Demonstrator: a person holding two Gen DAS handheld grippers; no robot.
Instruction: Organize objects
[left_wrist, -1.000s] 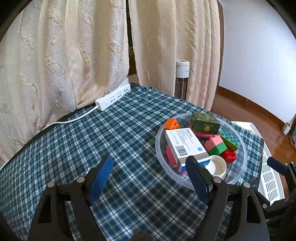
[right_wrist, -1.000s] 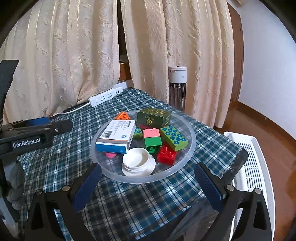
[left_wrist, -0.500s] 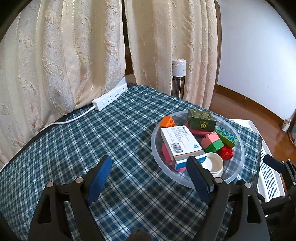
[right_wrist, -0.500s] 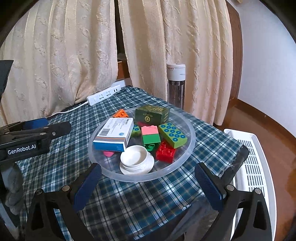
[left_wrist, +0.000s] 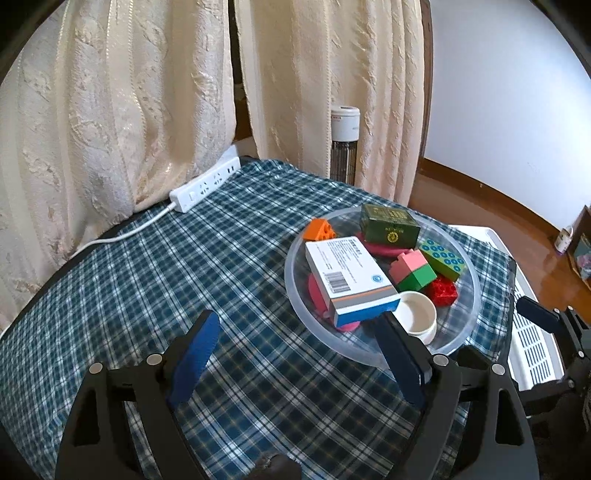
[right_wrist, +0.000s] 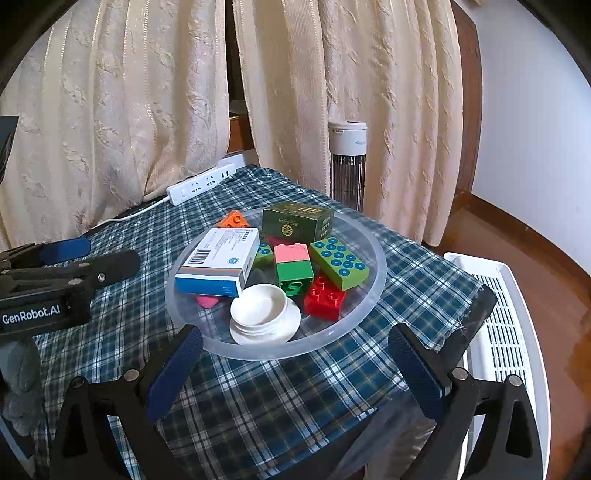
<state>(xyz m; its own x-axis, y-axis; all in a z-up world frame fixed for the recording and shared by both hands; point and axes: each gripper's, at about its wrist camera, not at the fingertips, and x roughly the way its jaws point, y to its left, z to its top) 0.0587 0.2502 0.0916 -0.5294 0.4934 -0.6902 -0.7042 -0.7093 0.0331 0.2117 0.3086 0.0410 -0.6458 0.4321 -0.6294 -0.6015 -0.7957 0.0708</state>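
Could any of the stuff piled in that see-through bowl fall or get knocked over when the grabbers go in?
Maybe. The white and blue box lies tilted on top of other pieces, so pulling a block from under it could make it slide. The clear bowl sits near the table's corner, so a hard nudge might push it toward the edge. The small white cup sits nearest the open right gripper and could get bumped first.

Left gripper (left_wrist: 295, 354) tilted downward, fingers (left_wrist: 194, 354) spread wide, right gripper (right_wrist: 295, 373) likewise, both empty
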